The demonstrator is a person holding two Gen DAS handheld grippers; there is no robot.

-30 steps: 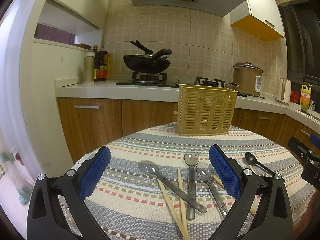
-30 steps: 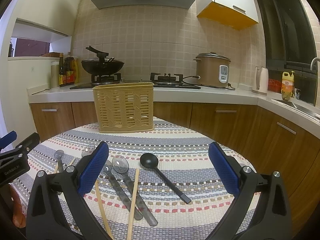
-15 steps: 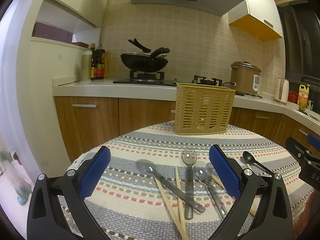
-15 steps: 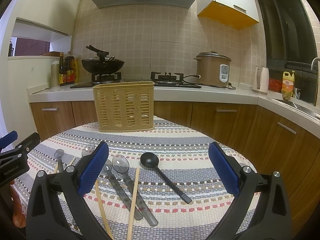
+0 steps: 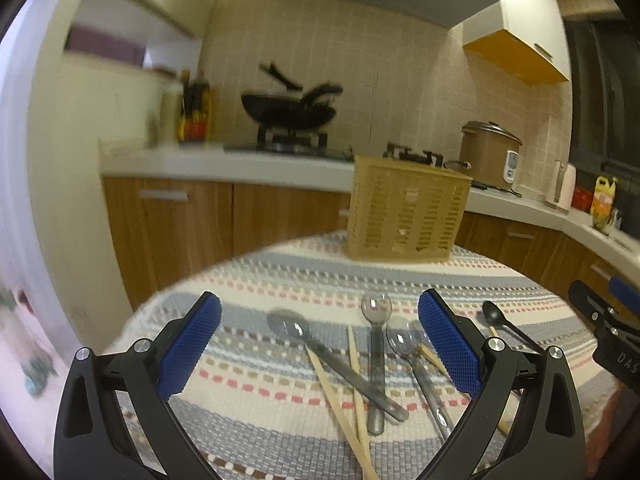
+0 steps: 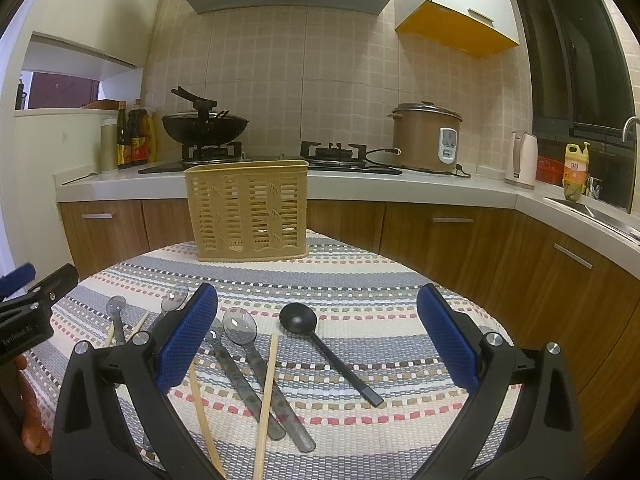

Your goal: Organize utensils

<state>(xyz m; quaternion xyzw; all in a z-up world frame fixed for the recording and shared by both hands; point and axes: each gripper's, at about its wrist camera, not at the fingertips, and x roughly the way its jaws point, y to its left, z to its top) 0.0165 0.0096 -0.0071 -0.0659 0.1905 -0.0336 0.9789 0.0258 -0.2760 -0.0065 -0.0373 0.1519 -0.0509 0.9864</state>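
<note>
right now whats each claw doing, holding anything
Left claw: open, holding nothing, above the clear spoons and chopsticks.
Right claw: open, holding nothing, above the black spoon.

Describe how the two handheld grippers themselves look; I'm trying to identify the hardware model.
Both the left gripper and right gripper look alike: glossy black plastic arms with slot cut-outs and silver screws, carrying blue fingers with a fine grid texture. The left gripper's body shows partly legible white lettering in the right wrist view. No cables or sleeves are visible.
</note>
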